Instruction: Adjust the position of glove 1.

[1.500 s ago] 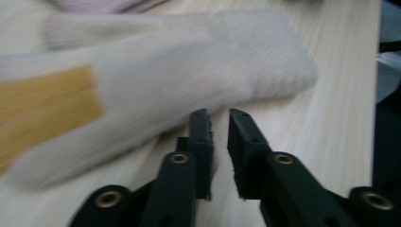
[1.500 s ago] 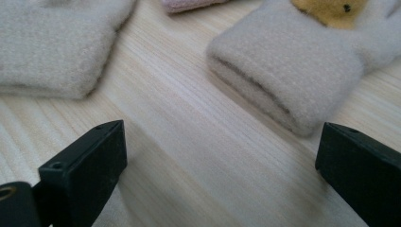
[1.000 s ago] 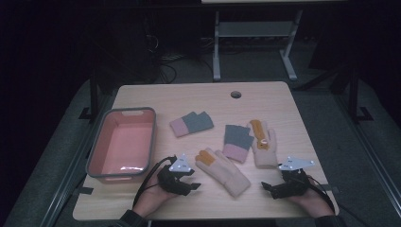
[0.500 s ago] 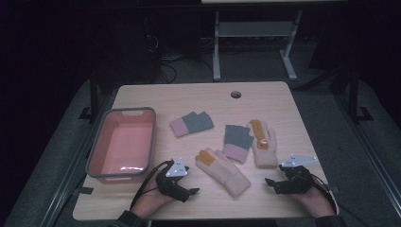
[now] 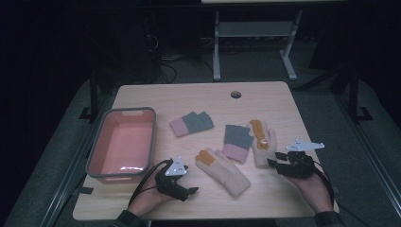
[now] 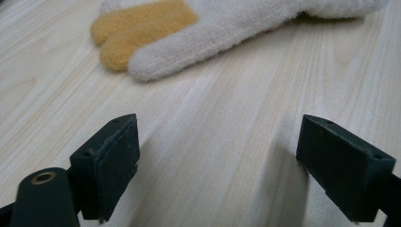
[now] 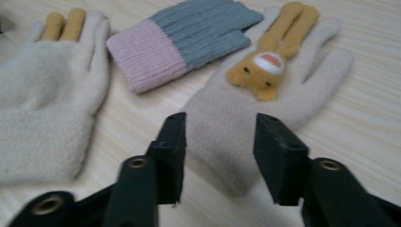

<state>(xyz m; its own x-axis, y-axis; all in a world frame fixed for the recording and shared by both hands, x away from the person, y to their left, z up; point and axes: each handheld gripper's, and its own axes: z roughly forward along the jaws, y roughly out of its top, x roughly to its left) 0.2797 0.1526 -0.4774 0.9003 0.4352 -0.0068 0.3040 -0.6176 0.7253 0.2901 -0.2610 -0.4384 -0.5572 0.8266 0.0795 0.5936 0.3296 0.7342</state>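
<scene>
A soft cream glove with a bunny face [image 7: 257,90] is lying flat on the worktop [image 5: 189,94]. Its twin, the cream glove with orange fingers [image 5: 224,169], is lying close beside it.

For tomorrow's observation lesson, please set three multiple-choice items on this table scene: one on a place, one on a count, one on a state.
1. Where does the pink bin stand?
A. at the table's left side
B. at the right edge
C. on the floor

2. How many gloves lie on the table?
A. two
B. four
C. six

3. How do the jaws of the left gripper stand?
A. clamped on a glove
B. wide apart over bare wood
C. shut on the bin's rim

Answers:
1 A: the high view shows it left of all the gloves.
2 B: two grey-and-pink ones, a cream glove with orange fingertips and a cream glove with an orange animal face.
3 B: the left gripper view shows only wood between them.
</scene>
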